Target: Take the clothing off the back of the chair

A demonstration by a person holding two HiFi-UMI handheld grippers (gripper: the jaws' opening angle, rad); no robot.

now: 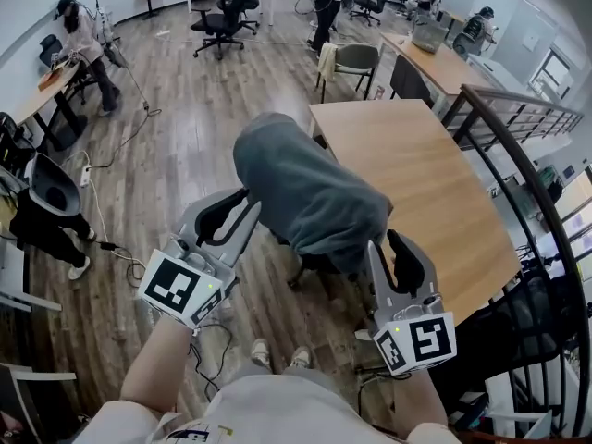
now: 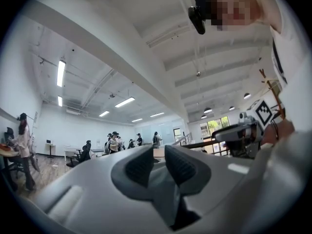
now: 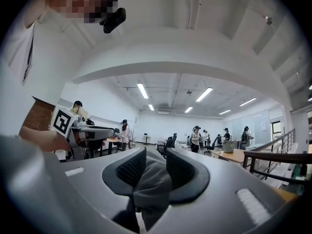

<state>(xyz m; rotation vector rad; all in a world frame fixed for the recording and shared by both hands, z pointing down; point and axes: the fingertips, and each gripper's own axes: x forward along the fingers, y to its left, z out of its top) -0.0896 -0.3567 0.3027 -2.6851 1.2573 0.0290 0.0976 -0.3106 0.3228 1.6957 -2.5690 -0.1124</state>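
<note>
A grey garment (image 1: 310, 192) lies draped over the back of a dark chair (image 1: 319, 265) beside the table. My left gripper (image 1: 236, 213) is at the garment's left edge, and my right gripper (image 1: 393, 248) is at its right edge. In the left gripper view the left gripper (image 2: 159, 162) has a narrow gap between its pads, with grey cloth (image 2: 165, 191) low in the gap. In the right gripper view the right gripper (image 3: 148, 167) stands open, and a fold of the grey cloth (image 3: 152, 189) hangs loosely between its pads. Most of the chair is hidden under the garment.
A long wooden table (image 1: 425, 183) runs along the chair's right side, with a dark metal railing (image 1: 518, 155) beyond it. Cables (image 1: 120, 248) trail on the wooden floor at left. More chairs (image 1: 356, 63) and several people stand further back.
</note>
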